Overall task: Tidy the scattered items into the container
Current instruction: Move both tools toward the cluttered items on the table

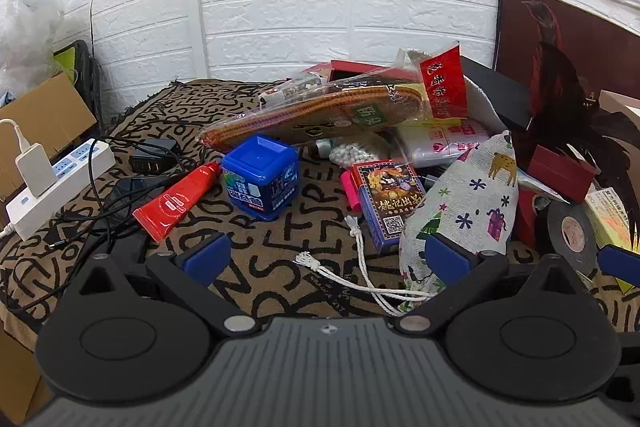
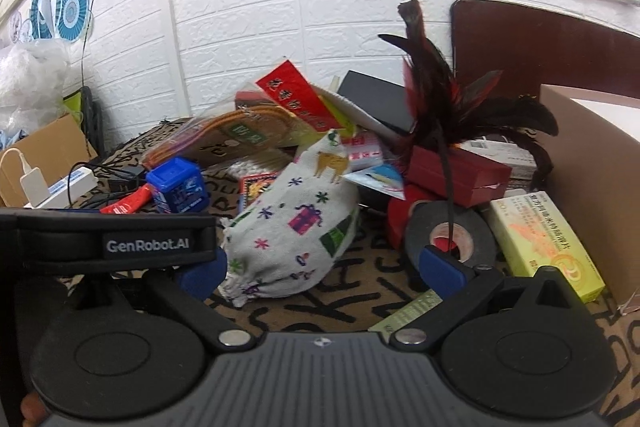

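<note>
While the scattered things are lying in a heap across the patterned cloth (image 1: 280, 251), the printed cloth pouch (image 1: 468, 203) is sitting right of centre in the left wrist view, its white drawstring (image 1: 360, 267) trailing toward the lower middle of the frame. The left gripper (image 1: 326, 255) is hovering low in that view with its blue-tipped fingers spread wide, the right-hand finger just in front of the pouch and nothing between them but the cloth and the string. Just left of the pouch a card deck (image 1: 388, 203) is leaning, and further left a blue cube box (image 1: 260, 175) is standing beside a red tube (image 1: 176, 199). At the left edge a white power strip (image 1: 60, 183) is lying among black cables.

In the right wrist view the right gripper (image 2: 322, 269) is likewise standing open, the pouch (image 2: 296, 223) lying between its fingers at the centre. A black tape roll (image 2: 452, 239) is sitting behind the right-hand finger, with a yellow-green medicine box (image 2: 548, 243) to its right. A dark feather duster (image 2: 452, 99) is rising in the upper right, and a cardboard box (image 2: 596, 187) is standing at the right edge.
</note>
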Demonstrator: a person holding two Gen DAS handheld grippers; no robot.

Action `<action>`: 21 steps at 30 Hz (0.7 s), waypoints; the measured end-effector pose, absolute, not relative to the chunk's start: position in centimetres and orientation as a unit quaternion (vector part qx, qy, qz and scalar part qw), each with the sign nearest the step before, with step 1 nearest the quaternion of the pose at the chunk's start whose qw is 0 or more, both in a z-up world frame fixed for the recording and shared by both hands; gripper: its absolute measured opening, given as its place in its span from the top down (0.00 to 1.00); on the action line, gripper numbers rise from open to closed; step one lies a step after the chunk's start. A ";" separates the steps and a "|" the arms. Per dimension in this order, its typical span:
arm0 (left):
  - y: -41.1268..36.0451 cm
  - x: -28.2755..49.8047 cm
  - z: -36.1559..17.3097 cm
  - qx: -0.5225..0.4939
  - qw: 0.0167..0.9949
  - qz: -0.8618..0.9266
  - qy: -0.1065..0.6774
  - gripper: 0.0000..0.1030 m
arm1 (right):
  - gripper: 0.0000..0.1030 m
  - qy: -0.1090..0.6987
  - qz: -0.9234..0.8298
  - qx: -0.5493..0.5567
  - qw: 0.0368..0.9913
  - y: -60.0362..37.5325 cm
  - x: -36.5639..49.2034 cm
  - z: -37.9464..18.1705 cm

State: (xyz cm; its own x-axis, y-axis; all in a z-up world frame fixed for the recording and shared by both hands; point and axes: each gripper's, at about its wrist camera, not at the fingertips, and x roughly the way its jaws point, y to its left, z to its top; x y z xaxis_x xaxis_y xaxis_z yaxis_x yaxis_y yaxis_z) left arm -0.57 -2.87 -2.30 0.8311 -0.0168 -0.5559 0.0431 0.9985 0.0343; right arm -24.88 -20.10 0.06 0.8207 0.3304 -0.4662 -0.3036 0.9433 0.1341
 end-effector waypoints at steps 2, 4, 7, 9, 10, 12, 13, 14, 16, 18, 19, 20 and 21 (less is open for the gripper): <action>-2.9 -0.5 -2.3 0.021 0.956 -0.018 0.291 0.00 | 0.00 0.249 0.169 0.035 0.953 -20.4 -24.9 -0.1; -3.0 -0.5 -2.3 0.023 0.956 -0.019 0.292 0.00 | 0.00 0.253 0.171 0.042 0.951 -20.5 -24.8 -0.2; -3.1 -0.5 -2.4 0.027 0.955 -0.017 0.294 0.00 | 0.00 0.256 0.171 0.039 0.951 -20.5 -24.8 -0.3; -3.1 -0.5 -2.4 0.027 0.955 -0.016 0.294 0.00 | 0.00 0.255 0.170 0.037 0.951 -20.5 -24.8 -0.2; -3.1 -0.5 -2.4 0.027 0.955 -0.016 0.293 0.00 | 0.00 0.254 0.170 0.038 0.951 -20.5 -24.9 -0.2; -3.1 -0.6 -2.3 0.027 0.956 -0.015 0.292 0.00 | 0.00 0.254 0.173 0.042 0.951 -20.6 -24.9 -0.2; -3.2 -0.6 -2.3 0.028 0.956 -0.015 0.291 0.00 | 0.00 0.254 0.175 0.046 0.950 -20.7 -24.9 -0.2; -3.2 -0.6 -2.3 0.029 0.956 -0.016 0.291 0.00 | 0.00 0.255 0.177 0.049 0.949 -20.7 -24.8 -0.2; -3.2 -0.6 -2.4 0.029 0.956 -0.016 0.292 0.00 | 0.00 0.258 0.181 0.054 0.947 -20.8 -24.8 -0.3; -3.1 -0.5 -2.4 0.029 0.955 -0.015 0.294 0.00 | 0.00 0.260 0.186 0.058 0.946 -20.8 -24.8 -0.4; -3.1 -0.5 -2.5 0.029 0.955 -0.015 0.294 0.00 | 0.00 0.261 0.187 0.059 0.945 -20.8 -24.8 -0.4; -3.1 -0.4 -2.5 0.029 0.955 -0.014 0.296 0.00 | 0.00 0.261 0.188 0.059 0.945 -20.7 -24.8 -0.4; -3.1 -0.4 -2.6 0.028 0.954 -0.014 0.297 0.00 | 0.00 0.261 0.189 0.059 0.945 -20.7 -24.8 -0.4</action>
State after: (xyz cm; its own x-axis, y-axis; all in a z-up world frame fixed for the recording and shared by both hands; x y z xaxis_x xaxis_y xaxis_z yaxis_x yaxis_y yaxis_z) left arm -0.39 -3.10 -2.57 0.8236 -0.0100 -0.5671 0.0437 0.9980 0.0458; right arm -24.83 -20.73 -0.44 0.7918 0.3887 -0.4711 -0.3268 0.9213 0.2109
